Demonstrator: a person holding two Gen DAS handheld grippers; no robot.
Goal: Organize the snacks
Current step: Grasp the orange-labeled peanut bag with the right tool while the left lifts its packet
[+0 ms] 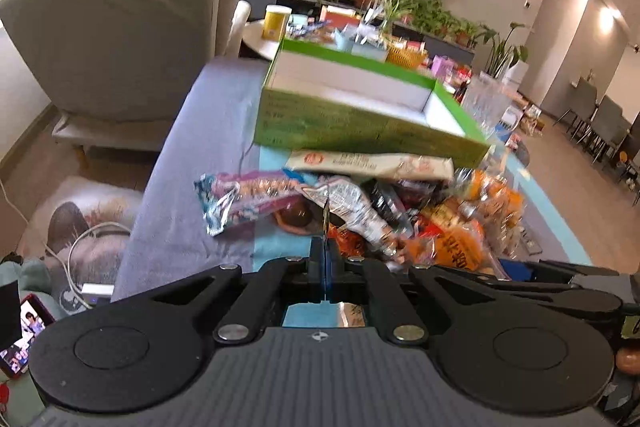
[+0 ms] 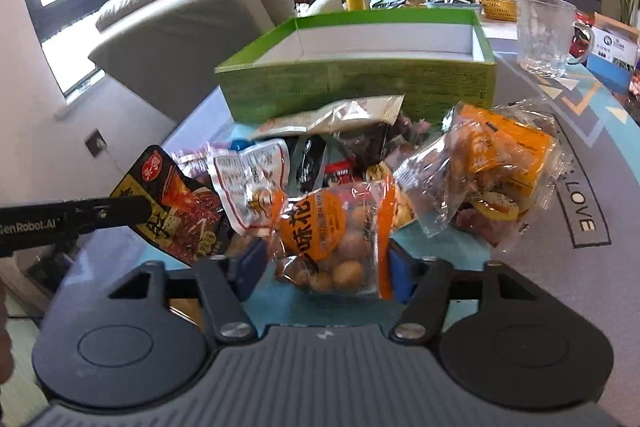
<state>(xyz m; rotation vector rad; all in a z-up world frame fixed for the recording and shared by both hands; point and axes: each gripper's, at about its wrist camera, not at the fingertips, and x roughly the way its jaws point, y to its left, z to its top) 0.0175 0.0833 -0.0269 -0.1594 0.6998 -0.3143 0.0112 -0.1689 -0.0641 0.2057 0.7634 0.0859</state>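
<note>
A: Left gripper (image 1: 325, 247) first: fingers pressed together, and a thin foil edge of a packet (image 1: 326, 215) stands pinched between them. Side-on from its own camera, so I can't name it.

B: The right wrist view fills that in. The left gripper (image 2: 120, 213) reaches in from the left edge, clamped on a dark red and black snack pouch (image 2: 176, 207), lifted at the near left of the pile.

A: And the right gripper (image 2: 320, 267)?

B: Blue fingers (image 2: 250, 265) set fairly wide, either side of a clear bag of round golden snacks (image 2: 328, 239) with an orange label. Touching it or just flanking it, I can't tell.

A: The box?

B: One green box (image 2: 360, 67), open top, white inside, nothing visible in it, sitting just behind the snack pile on the blue-grey table (image 2: 560, 247). Both views agree.

A: My side adds a pink and silver wrapper (image 1: 240, 199) at the pile's left edge.

B: Mine shows one glass mug (image 2: 548, 35) right of the box, and a second clear bag with orange and brown pieces (image 2: 492, 175). One white printed sachet (image 2: 248, 183) sits between pouch and round snacks.

A: One cream armchair (image 1: 120, 35) behind, left.
</note>
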